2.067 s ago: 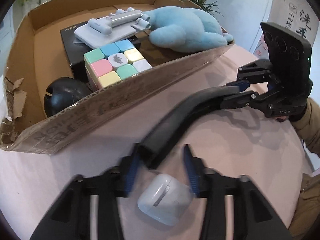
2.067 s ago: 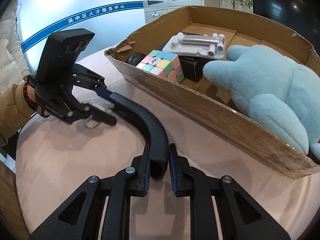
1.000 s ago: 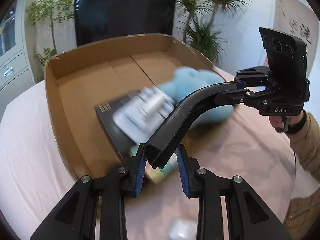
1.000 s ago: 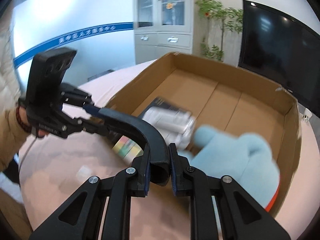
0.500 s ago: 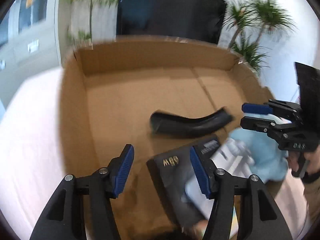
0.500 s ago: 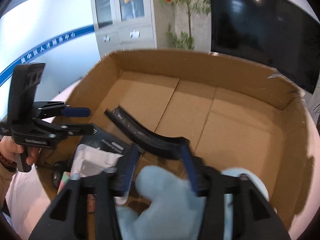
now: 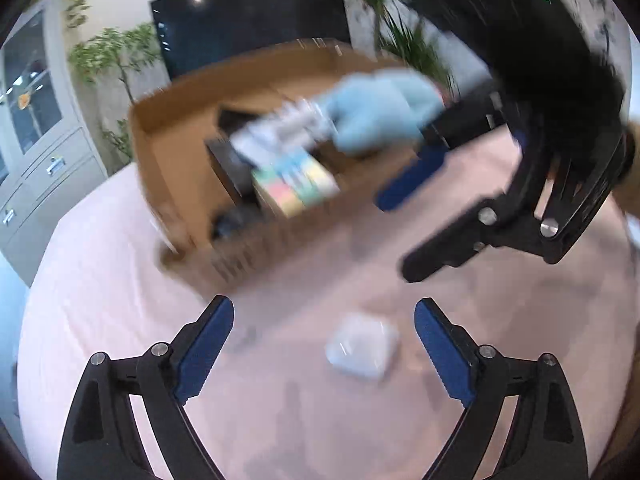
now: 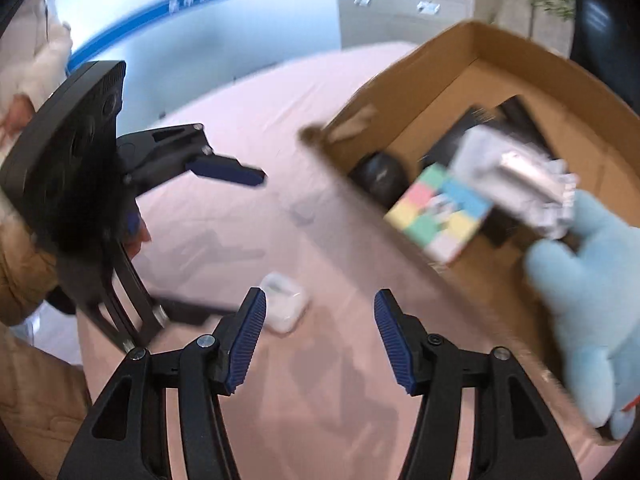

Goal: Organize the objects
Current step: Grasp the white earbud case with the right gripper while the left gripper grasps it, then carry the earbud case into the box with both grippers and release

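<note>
Your left gripper (image 7: 324,344) and right gripper (image 8: 320,340) both gape wide, holding nothing, near the small white glossy earbud case (image 7: 362,346), beside the brown cardboard box (image 8: 436,68).

dark screen (image 7: 248,20) – potted plants (image 7: 108,60), grey cabinet (image 7: 36,120) behind.
</note>
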